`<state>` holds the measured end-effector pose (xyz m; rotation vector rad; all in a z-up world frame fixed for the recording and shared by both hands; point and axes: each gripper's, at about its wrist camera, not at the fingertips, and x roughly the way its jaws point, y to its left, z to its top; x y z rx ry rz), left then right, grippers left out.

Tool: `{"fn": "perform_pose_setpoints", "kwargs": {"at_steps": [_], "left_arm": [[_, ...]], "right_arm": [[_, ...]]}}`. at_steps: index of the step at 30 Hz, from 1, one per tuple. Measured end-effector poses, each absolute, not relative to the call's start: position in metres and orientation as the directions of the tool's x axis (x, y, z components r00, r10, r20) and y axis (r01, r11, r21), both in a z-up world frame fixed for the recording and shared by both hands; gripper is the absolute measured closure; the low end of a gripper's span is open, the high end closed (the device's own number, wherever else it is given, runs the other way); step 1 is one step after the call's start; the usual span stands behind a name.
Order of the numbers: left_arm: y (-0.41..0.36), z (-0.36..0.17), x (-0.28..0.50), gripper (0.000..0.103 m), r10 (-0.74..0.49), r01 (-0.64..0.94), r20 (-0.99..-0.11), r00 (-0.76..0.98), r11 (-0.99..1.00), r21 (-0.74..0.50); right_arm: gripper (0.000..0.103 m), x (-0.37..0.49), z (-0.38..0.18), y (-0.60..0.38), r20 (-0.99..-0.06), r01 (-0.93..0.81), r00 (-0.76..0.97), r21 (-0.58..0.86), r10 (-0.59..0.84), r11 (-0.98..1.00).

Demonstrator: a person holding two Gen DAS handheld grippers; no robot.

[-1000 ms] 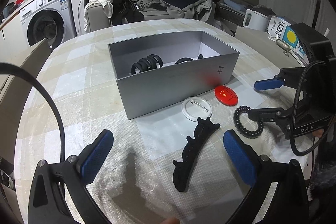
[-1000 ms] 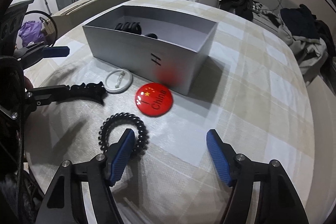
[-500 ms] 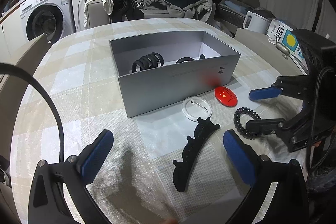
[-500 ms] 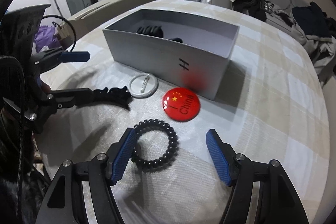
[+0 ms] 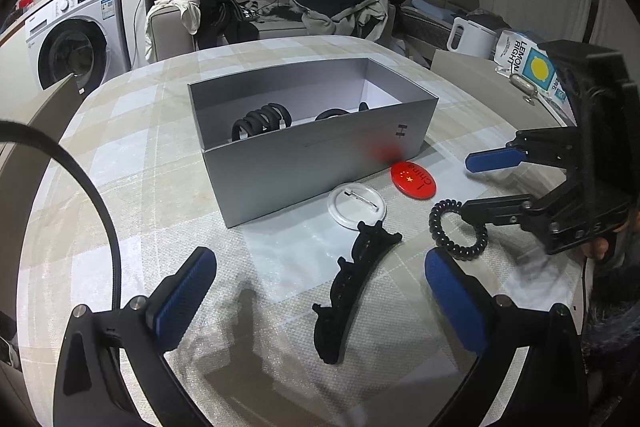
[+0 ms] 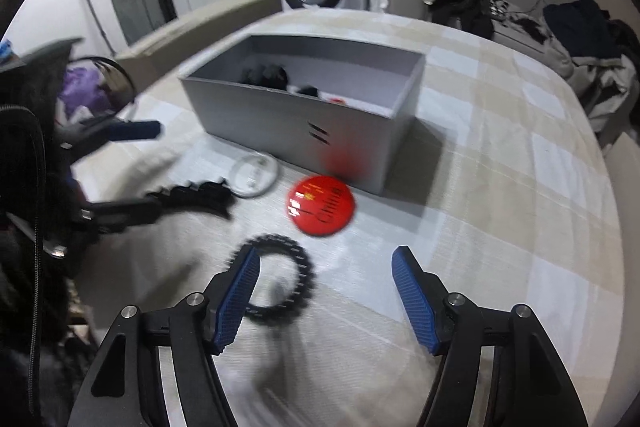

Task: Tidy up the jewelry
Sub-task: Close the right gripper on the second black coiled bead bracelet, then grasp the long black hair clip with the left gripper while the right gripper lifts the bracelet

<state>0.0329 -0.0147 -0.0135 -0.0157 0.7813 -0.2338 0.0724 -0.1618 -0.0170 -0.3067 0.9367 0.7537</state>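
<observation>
washing machine [image 5: 68,43] | kettle [image 5: 470,35] | clothes pile [image 5: 340,1] | sofa [image 5: 280,23]

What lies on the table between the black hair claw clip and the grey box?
In the left wrist view, a white ring-shaped badge back lies flat between the black hair claw clip and the front wall of the grey box.

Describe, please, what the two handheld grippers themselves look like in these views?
Both are alike. The left gripper has a matte black angular frame with silver bolts, and ribbed blue pads line its two long, flat jaws. A black cable loops beside it. The right gripper has the same black frame, silver bolts and blue pads.
</observation>
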Motion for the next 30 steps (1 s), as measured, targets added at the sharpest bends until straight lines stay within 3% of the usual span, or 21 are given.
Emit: {"fn": "perform_pose_setpoints", "kwargs": {"at_steps": [3, 7, 11, 16, 30], "left_arm": [[-0.015, -0.013, 0.031, 0.001, -0.222, 0.212, -0.693, 0.686, 0.972, -0.101], [-0.016, -0.013, 0.032, 0.002, -0.222, 0.214, -0.695, 0.684, 0.972, -0.099], [-0.016, -0.013, 0.033, 0.002, -0.219, 0.210, -0.697, 0.683, 0.973, -0.100], [-0.017, -0.013, 0.033, 0.002, -0.215, 0.208, -0.698, 0.683, 0.973, -0.097], [-0.015, -0.012, 0.033, 0.002, -0.218, 0.207, -0.697, 0.683, 0.973, -0.101]], "right_arm": [[0.041, 0.069, -0.017, -0.158, -0.810, -0.721, 0.338, 0.104, 0.479, 0.685], [0.064, 0.066, -0.027, -0.151, -0.834, -0.725, 0.339, 0.063, 0.435, 0.686], [0.067, 0.057, -0.028, -0.148, -0.839, -0.754, 0.369, -0.017, 0.401, 0.657], [0.094, 0.054, -0.029, -0.146, -0.830, -0.768, 0.375, -0.030, 0.412, 0.640], [0.095, 0.059, -0.010, -0.159, -0.775, -0.758, 0.364, 0.076, 0.517, 0.648]]}}
